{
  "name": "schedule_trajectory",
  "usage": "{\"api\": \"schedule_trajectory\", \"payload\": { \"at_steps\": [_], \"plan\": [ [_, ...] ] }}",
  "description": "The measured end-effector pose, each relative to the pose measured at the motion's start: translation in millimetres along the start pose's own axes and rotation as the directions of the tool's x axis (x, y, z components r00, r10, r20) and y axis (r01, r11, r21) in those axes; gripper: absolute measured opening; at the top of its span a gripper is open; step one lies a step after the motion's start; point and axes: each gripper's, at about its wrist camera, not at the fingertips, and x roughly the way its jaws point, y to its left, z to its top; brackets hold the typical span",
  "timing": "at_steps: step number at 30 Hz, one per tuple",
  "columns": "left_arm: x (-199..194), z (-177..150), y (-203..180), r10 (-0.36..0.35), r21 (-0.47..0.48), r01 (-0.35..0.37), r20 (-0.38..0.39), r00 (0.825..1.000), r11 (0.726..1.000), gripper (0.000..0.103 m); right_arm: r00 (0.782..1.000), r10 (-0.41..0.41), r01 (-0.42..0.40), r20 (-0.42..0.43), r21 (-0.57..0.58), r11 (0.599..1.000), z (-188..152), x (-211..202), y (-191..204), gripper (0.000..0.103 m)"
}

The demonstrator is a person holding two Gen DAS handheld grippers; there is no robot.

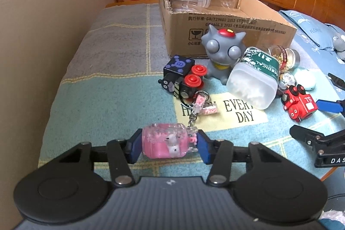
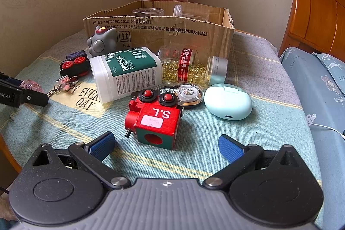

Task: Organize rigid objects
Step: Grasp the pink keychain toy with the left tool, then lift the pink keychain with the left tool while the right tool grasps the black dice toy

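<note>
Left gripper (image 1: 169, 147) is clamping the pink charm (image 1: 167, 143); right gripper (image 2: 166, 144) is waiting with jaws spread.

The charm is sitting between the left pads, its chain trailing ahead. Next it probably needs lifting toward the cardboard box (image 1: 226, 33) farther ahead, minding the chain. The red train (image 2: 156, 120) is lying just ahead of the right gripper, ungripped.

Cardboard box (image 2: 159, 36) is set at the back of the table (image 2: 248, 133), with clear jars (image 2: 148, 12) inside it. The cotton swab tub (image 2: 127, 74) is laid on its side before it, capsule bottle (image 2: 189, 66) to its right. Toy train (image 2: 155, 120) is placed nearest, earbud case (image 2: 228, 101) to its right, tape dispenser (image 2: 183, 93) between and behind.
</note>
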Motion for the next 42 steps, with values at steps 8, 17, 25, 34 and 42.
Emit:
{"api": "schedule_trajectory", "payload": {
  "at_steps": [8, 17, 25, 34, 42],
  "plan": [
    [-22.4, 4.4, -4.4, -0.059, 0.042, 0.059, 0.006, 0.998, 0.997, 0.05, 1.0, 0.008, -0.008, -0.026, -0.016, 1.0, 5.9, 2.4, 2.2, 0.103],
    [-53.6, 14.0, -10.7, -0.116, 0.123, 0.112, 0.023, 0.993, 0.986, 0.05, 0.999, 0.037, -0.037, -0.023, -0.035, 0.999, 7.5, 5.1, 8.4, 0.103],
    [-74.3, 64.3, -8.5, -0.117, 0.173, 0.096, 0.12, 0.986, 0.98, 0.049, 0.999, 0.042, -0.042, -0.02, -0.038, 0.998, 6.8, 4.8, 9.6, 0.103],
    [-81.3, 90.0, -22.7, -0.138, 0.226, 0.104, 0.141, 0.98, 0.969, 0.049, 0.999, 0.05, -0.05, -0.018, -0.046, 0.998, 5.9, 5.2, 9.6, 0.103],
    [-90.7, 93.9, -28.5, -0.156, 0.256, 0.116, 0.14, 0.978, 0.96, 0.049, 0.998, 0.054, -0.053, 0.012, -0.082, 0.995, 17.6, -4.3, 11.6, 0.102]
  ]
}}
